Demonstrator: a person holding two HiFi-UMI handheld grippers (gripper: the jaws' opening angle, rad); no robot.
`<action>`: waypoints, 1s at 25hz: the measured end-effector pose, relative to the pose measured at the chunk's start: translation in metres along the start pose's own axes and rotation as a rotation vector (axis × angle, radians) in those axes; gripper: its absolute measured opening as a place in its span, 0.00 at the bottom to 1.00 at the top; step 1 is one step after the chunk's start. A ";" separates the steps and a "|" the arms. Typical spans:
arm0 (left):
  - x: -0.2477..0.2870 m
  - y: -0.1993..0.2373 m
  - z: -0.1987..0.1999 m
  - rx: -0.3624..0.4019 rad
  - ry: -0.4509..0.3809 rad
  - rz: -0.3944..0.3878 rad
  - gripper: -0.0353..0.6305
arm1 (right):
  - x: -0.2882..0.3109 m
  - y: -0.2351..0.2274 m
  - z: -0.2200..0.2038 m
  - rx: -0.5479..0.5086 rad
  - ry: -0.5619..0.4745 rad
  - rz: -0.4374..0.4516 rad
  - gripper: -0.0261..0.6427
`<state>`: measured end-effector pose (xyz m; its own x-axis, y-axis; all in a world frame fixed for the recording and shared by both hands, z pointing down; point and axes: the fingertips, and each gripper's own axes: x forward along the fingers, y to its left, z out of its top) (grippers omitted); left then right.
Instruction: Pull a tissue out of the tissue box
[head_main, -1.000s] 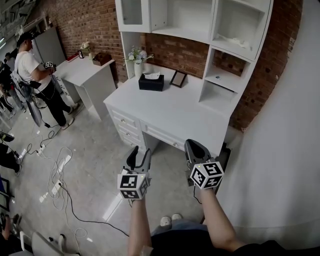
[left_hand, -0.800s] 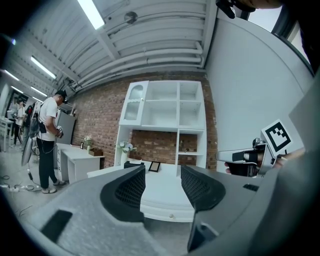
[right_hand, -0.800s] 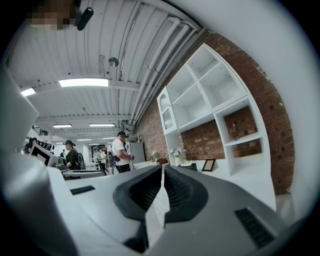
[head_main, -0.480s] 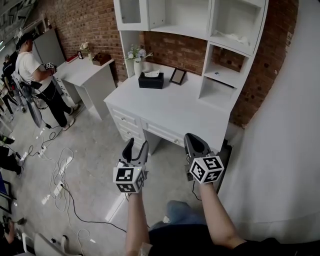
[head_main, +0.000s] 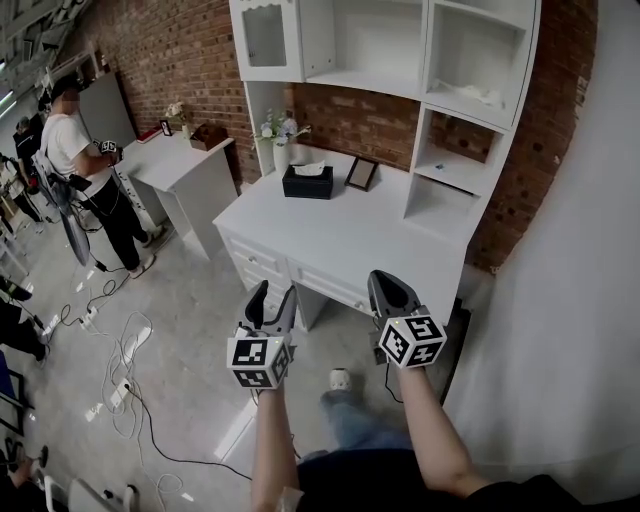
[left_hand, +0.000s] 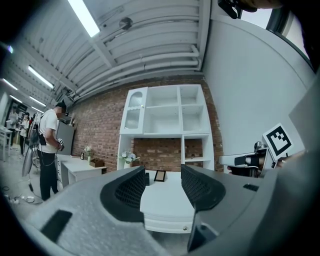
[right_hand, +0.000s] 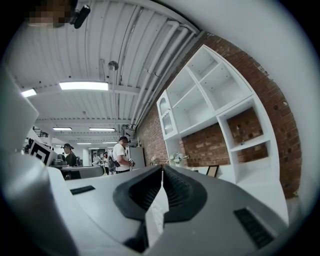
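Nearest, the left gripper (head_main: 272, 296) has just been opening its jaws, with nothing between them; the right gripper (head_main: 386, 286) is closed and empty. Farther off, at the back of the desk (head_main: 350, 228), sits the box (head_main: 307, 183). Its tissue (head_main: 311, 168) looks light, soft and easily torn, so pinch the raised tuft.

tissue box (head_main: 307, 182) on desk (head_main: 350, 232), frame (head_main: 360, 173) right

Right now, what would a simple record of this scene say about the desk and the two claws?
Desk: white, against brick wall
Tissue box: black, at desk's back, tissue poking out
Picture frame: right of the box
Flowers: left of the box
Left claw: jaws apart, just been opening, nothing between them
Right claw: shut, empty
Tissue pull: not yet begun, both claws short of the desk
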<state>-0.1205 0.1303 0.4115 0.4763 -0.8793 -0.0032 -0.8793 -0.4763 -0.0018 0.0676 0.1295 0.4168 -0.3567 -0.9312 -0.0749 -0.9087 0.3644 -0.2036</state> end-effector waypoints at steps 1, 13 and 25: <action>0.004 0.004 0.001 0.002 -0.003 0.003 0.34 | 0.006 -0.001 0.001 -0.002 -0.003 0.004 0.04; 0.100 0.053 -0.013 0.009 0.022 0.016 0.35 | 0.105 -0.047 -0.016 0.022 0.014 0.012 0.04; 0.269 0.138 -0.058 -0.019 0.120 0.026 0.35 | 0.283 -0.128 -0.051 0.067 0.104 0.018 0.04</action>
<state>-0.1137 -0.1718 0.4681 0.4512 -0.8847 0.1171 -0.8916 -0.4526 0.0155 0.0716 -0.1802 0.4716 -0.3963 -0.9179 0.0216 -0.8869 0.3766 -0.2678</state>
